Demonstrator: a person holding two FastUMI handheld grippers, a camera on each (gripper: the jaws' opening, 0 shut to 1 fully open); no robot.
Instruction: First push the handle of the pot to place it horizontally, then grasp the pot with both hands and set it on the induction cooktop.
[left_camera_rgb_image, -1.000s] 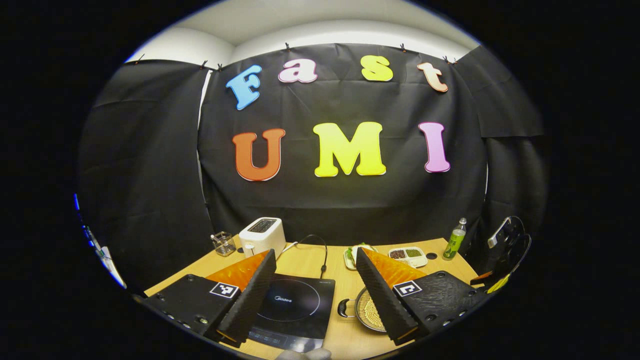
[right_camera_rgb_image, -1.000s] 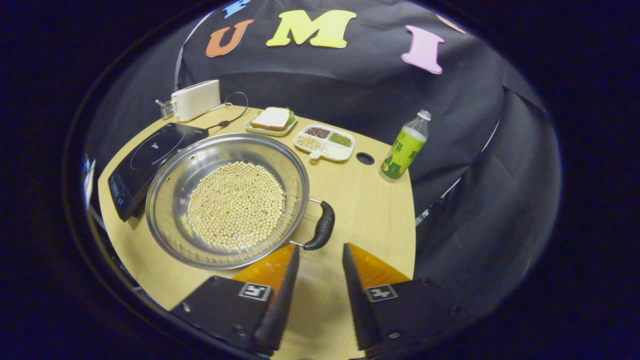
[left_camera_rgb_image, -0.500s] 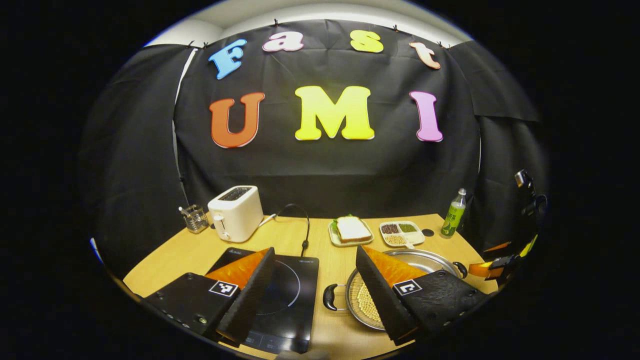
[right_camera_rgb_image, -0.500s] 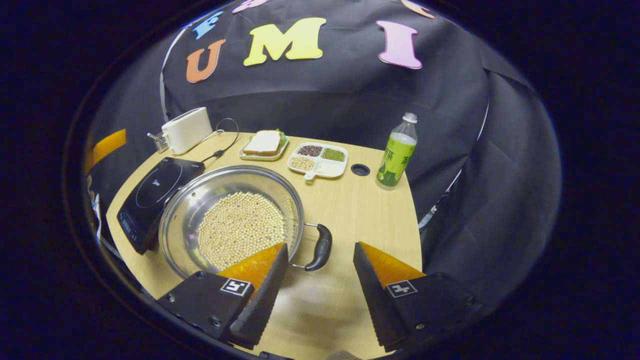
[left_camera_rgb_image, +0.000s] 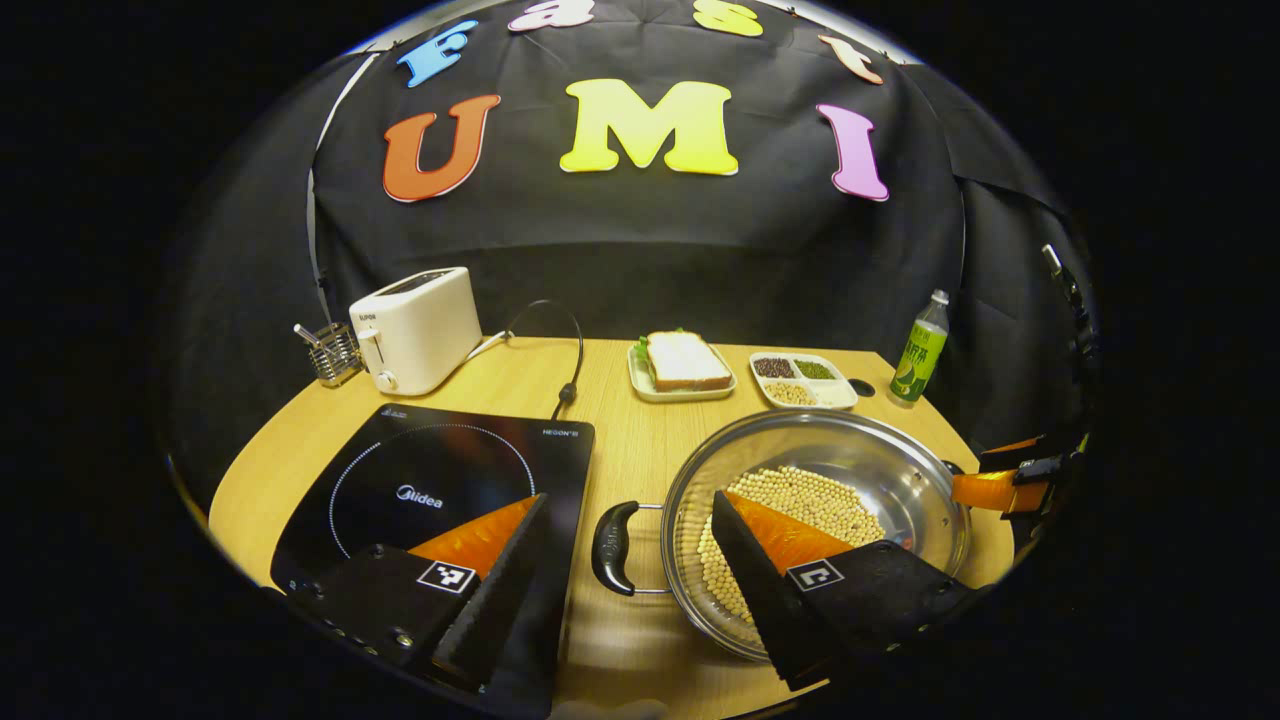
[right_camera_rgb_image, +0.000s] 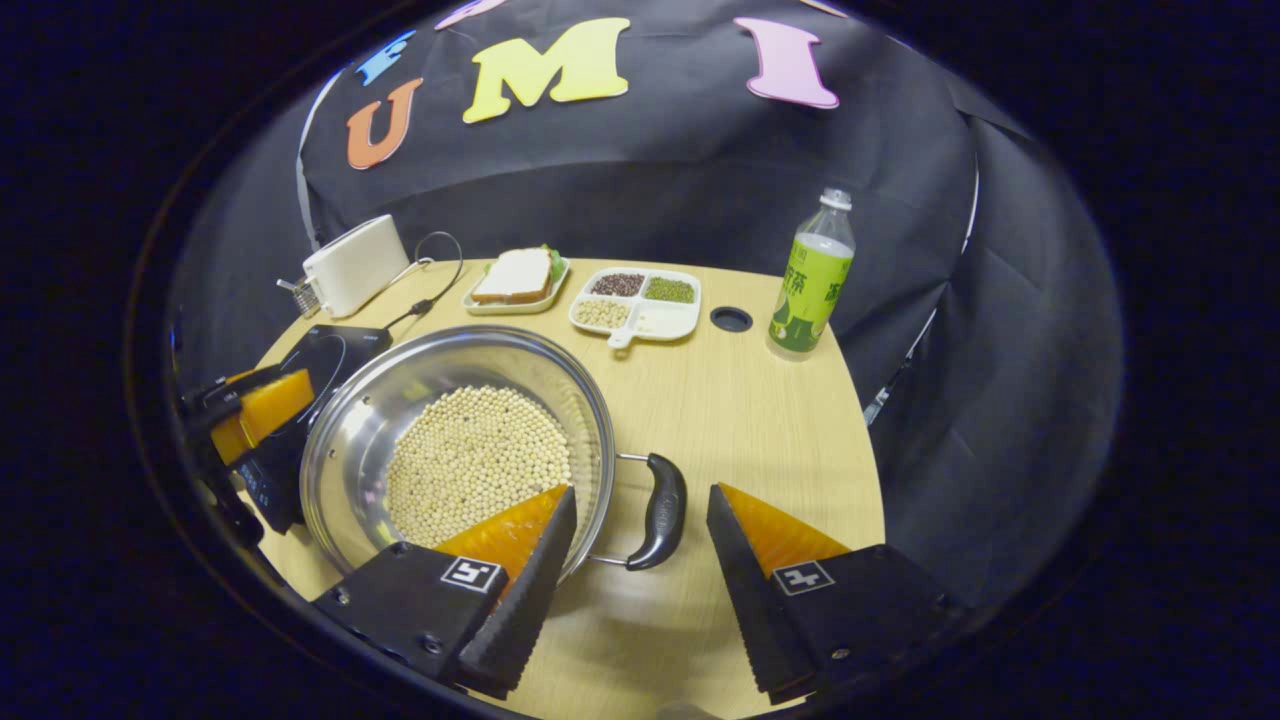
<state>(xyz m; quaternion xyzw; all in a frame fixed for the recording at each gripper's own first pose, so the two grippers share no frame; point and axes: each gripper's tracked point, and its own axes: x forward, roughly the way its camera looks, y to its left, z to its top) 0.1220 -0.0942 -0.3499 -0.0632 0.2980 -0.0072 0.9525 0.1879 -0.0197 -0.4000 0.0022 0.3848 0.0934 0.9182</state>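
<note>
— What's the pot (right_camera_rgb_image: 455, 440) like?

— Wide, shallow, shiny steel, with a bed of pale beans (right_camera_rgb_image: 475, 460) in it and a black loop handle (right_camera_rgb_image: 662, 510) at each side. It sits on the wooden table (right_camera_rgb_image: 760, 420), just beside the black induction cooktop (left_camera_rgb_image: 440, 480), not on it.

— And the claws?

— The left gripper (left_camera_rgb_image: 625, 545) is spread wide, holding nothing, the near handle (left_camera_rgb_image: 610, 547) between its fingers. The right gripper (right_camera_rgb_image: 640, 525) likewise gapes around the other handle, gripping nothing.
</note>
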